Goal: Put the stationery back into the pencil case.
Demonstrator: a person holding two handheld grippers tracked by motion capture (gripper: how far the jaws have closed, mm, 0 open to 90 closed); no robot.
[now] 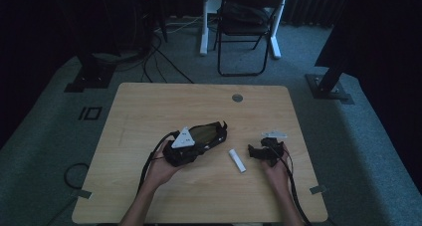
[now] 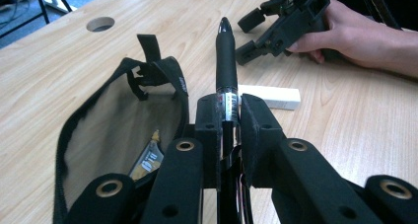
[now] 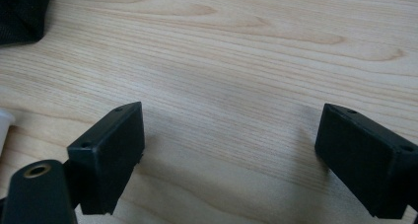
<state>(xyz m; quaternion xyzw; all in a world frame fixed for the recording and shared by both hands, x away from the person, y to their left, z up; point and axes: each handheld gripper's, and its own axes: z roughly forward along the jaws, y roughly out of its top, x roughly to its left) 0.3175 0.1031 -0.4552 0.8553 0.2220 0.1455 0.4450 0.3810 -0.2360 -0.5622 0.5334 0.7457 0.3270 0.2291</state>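
Note:
A black mesh pencil pouch (image 1: 208, 132) lies open at mid-table, and in the left gripper view the pouch (image 2: 113, 125) has a small yellowish item (image 2: 149, 156) inside. My left gripper (image 2: 227, 110) is shut on a black pen (image 2: 226, 51) that points forward past the pouch's right edge. In the high view the left gripper (image 1: 199, 150) rests against the pouch's near end. A white stick-shaped item (image 1: 237, 160) lies between the two grippers. My right gripper (image 1: 256, 153) sits low over the table to the right, and the right gripper view shows that gripper (image 3: 231, 150) open with bare wood between its jaws.
The wooden table (image 1: 149, 106) has a round cable hole (image 1: 237, 97) at the far middle. A folding chair (image 1: 246, 27) and cables stand on the floor beyond it. The pouch's corner (image 3: 19, 12) shows in the right gripper view.

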